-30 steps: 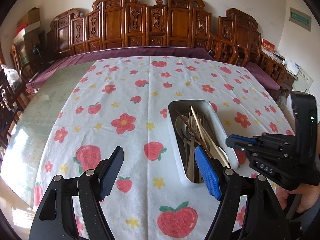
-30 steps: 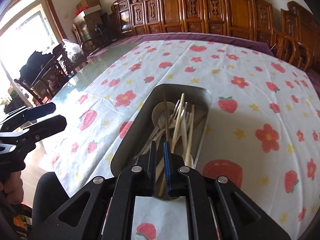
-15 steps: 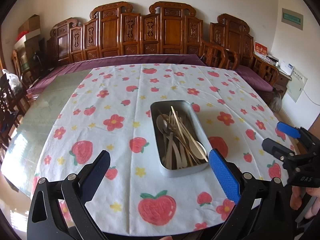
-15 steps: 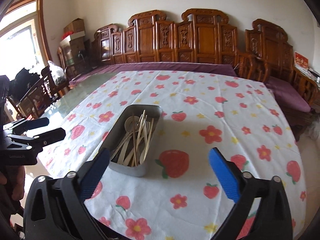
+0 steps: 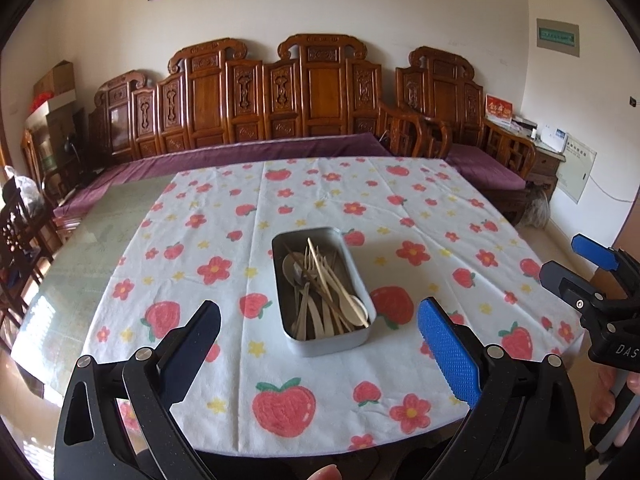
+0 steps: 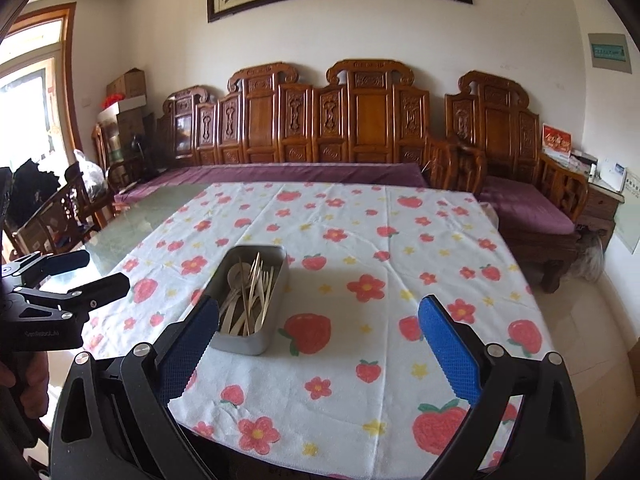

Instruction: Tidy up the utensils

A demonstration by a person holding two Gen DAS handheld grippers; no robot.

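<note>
From the left wrist camera, the left gripper (image 5: 320, 344) stands with its jaws spread as wide as they go, having just been opening, and nothing lies between them. The metal tray (image 5: 332, 346) sits on the strawberry tablecloth (image 5: 400, 200) just past the fingertips, toward twelve o'clock from the gripper's midpoint, apart from both pads. Inside it lie the utensils (image 5: 320, 292): pale forks, spoons and thin chopsticks, heaped lengthwise and crossing each other. The cloth covers most of the counter (image 5: 92, 264), whose bare glassy top shows at nine o'clock. At three o'clock the right gripper (image 5: 568, 264) hangs off the counter's edge, its jaws apart and empty, with a hand (image 5: 616, 400) below it at four o'clock. A carved wooden bench (image 5: 312, 96) with a purple cushion runs along the wall at twelve o'clock.

From the right wrist camera, the right gripper (image 6: 318, 344) is likewise fully spread, having just been opening, and holds nothing. The metal tray (image 6: 250, 342) lies at about eleven o'clock from the gripper's midpoint, its near end just beside the left-side pad; whether they touch I cannot tell. The utensils (image 6: 250, 296) rest inside. At nine o'clock the left gripper (image 6: 92, 276) hovers over the counter's (image 6: 132, 224) bare part, jaws parted and empty.
</note>
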